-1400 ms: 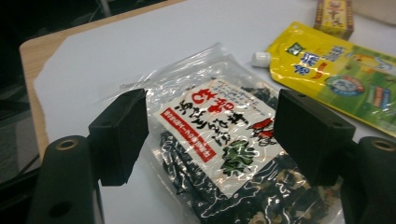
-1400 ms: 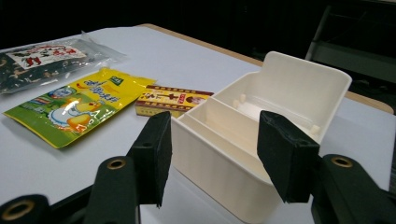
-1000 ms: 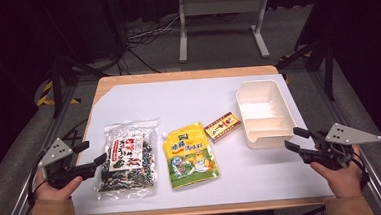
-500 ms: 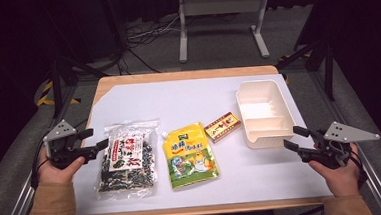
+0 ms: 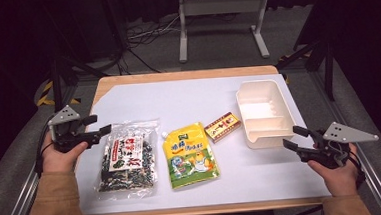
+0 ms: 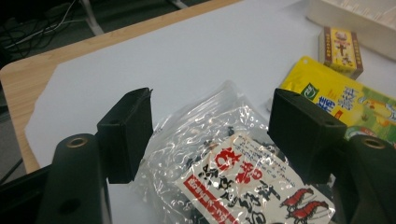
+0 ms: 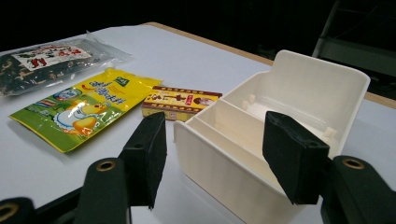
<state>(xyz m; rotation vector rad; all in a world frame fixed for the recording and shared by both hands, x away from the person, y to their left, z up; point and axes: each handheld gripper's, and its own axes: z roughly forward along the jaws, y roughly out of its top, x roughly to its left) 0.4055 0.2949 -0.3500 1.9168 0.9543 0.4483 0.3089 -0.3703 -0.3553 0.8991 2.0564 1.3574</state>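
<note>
two grippers are showing in the high view, one at each side of the white-covered table (image 5: pixel 188 95). the left gripper (image 5: pixel 99 127) is hanging just off the upper left corner of the clear seaweed bag (image 5: pixel 126 159), its jaws standing apart with nothing between them; they have just been closing a little. the yellow pouch (image 5: pixel 189 155) is lying beyond the bag on the side away from this gripper, and the small red and yellow box (image 5: pixel 222 126) farther off still. the right gripper (image 5: pixel 293 136) is sitting just beside the near right corner of the white tray (image 5: pixel 265 138), jaws wide and empty, not touching it.

in the left gripper view, the left gripper (image 6: pixel 210 133) is looking down along its spread jaws at the seaweed bag (image 6: pixel 224 163), which is lying below and between them, apart from the pads. the yellow pouch (image 6: pixel 345 100) is peeking out past the right-hand jaw, with the small box (image 6: pixel 341 49) beyond it.

in the right gripper view, the right gripper (image 7: pixel 212 156) is holding its jaws wide, framing the near corner of the white tray (image 7: pixel 224 158) just ahead, with no pad pressing on it. the small box (image 7: pixel 180 101) is lying just beside the tray's far left side, the yellow pouch (image 7: pixel 84 109) left of that, and the seaweed bag (image 7: pixel 46 60) farthest away.
</note>
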